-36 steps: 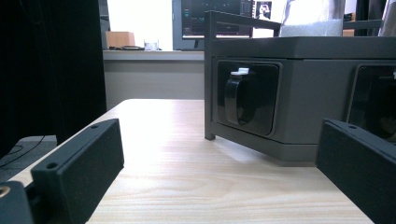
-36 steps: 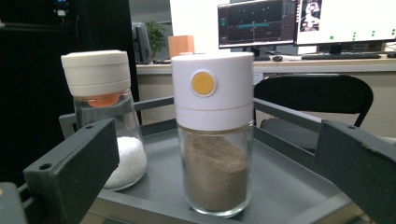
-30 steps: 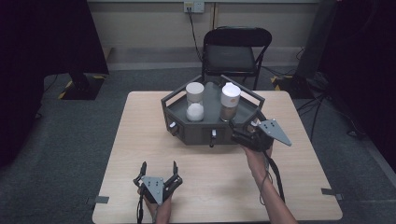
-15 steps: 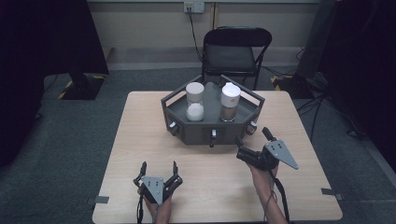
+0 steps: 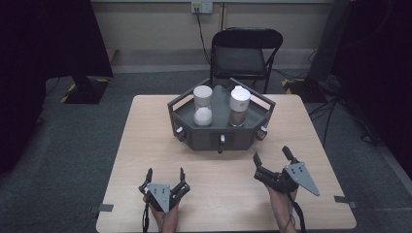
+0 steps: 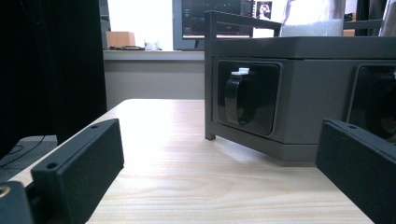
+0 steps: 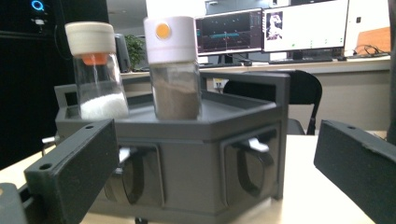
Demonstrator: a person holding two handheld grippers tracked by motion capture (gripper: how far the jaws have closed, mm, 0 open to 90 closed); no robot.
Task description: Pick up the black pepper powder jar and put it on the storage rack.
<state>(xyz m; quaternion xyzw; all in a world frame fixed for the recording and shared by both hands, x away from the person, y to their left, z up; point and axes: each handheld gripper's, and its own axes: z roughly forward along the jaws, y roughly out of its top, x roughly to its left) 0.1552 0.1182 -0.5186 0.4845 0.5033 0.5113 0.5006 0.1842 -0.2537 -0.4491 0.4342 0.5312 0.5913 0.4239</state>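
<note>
A dark grey hexagonal tray stand (image 5: 194, 138) (image 6: 308, 88) (image 7: 205, 158) sits at the table's far middle. On it stand a jar of white grains (image 5: 202, 107) (image 7: 96, 70) and a white-capped jar of brown powder (image 5: 239, 107) (image 7: 173, 70). Handles sit in the stand's side panels (image 6: 238, 100) (image 7: 252, 165). My left gripper (image 5: 164, 179) rests open near the front edge, with nothing between its jaws. Right of the stand's front, my right gripper (image 5: 272, 158) is open and holds nothing.
The light wooden table (image 5: 145, 145) has bare room on both sides of the stand. A black folding chair (image 5: 243, 53) stands behind the table. Monitors (image 7: 280, 30) show in the background of the right gripper view.
My right gripper has drawn back from the stand's right front toward the table's front edge. The left gripper has stayed put.
</note>
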